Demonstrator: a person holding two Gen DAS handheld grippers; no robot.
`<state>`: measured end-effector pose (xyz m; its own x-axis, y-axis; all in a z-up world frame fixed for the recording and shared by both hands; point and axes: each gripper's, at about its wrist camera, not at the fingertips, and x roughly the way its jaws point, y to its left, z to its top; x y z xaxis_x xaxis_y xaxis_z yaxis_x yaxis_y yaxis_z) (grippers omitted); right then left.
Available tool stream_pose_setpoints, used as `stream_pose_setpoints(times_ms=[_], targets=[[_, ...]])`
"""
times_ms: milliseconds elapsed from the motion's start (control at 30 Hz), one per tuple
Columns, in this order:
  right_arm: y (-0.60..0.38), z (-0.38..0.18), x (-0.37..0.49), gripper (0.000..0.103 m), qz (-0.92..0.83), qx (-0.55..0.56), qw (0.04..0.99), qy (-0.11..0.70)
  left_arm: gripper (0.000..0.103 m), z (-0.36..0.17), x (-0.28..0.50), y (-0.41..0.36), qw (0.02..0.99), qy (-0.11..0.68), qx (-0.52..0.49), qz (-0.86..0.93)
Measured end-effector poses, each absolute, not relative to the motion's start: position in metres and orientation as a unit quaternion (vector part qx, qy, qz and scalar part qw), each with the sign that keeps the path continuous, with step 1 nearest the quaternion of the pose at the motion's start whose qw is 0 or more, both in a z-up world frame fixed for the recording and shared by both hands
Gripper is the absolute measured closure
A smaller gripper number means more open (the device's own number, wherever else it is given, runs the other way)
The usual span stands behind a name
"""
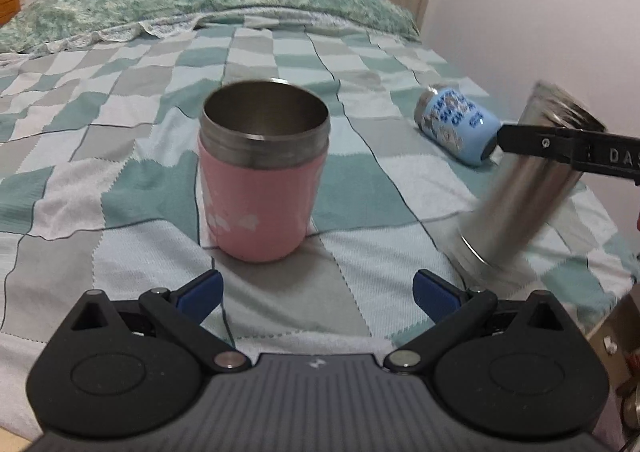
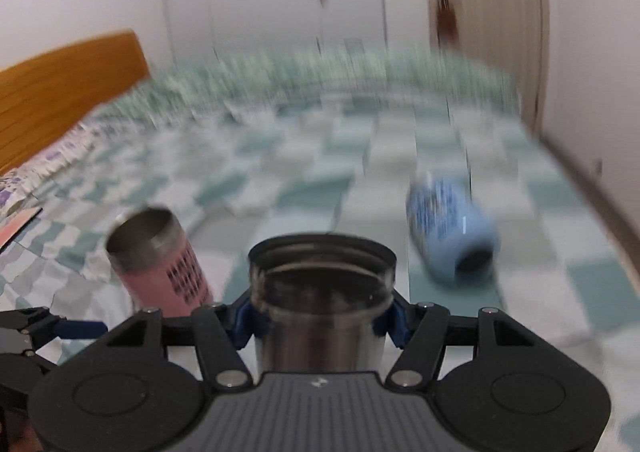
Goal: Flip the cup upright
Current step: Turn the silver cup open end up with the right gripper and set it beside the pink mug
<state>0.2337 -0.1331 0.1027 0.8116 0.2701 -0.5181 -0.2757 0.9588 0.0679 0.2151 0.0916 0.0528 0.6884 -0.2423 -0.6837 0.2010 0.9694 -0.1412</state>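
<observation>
Holding steel cup (image 2: 320, 292) tilted above bed (image 1: 120, 179) between my right fingers (image 2: 244, 322). Left fingers (image 1: 200, 292) wide, empty, before upright pink cup (image 1: 262, 175). Blue cup (image 1: 458, 123) lies sideways. Risk: soft blanket, steel cup topples after release.

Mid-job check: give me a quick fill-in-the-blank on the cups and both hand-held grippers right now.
1. The pink cup stands ____ on the bed.
2. The blue cup lies on its ____.
3. The right hand-held gripper is shut on the ____ cup.
4. The left hand-held gripper is ____ and holds nothing.

Missing words: upright; side; steel; open
</observation>
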Motion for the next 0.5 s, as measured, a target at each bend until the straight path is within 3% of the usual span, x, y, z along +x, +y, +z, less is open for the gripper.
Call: stream_pose_setpoints(times_ms=[100, 267, 500], targets=[[-0.121, 0.106, 0.230, 0.042, 0.140, -0.043, 0.968, 0.205, 0.000, 0.055, 0.217, 0.093, 0.921, 0.371, -0.034, -0.112], [-0.102, 0.102, 0.243, 0.042, 0.146, -0.070, 0.973, 0.162, 0.000, 0.052, 0.223, 0.093, 0.923, 0.370, -0.040, -0.098], [-0.087, 0.075, 0.272, 0.041, 0.148, -0.077, 0.969, 0.184, 0.000, 0.048, 0.229, 0.094, 0.924, 0.369, -0.045, -0.091]])
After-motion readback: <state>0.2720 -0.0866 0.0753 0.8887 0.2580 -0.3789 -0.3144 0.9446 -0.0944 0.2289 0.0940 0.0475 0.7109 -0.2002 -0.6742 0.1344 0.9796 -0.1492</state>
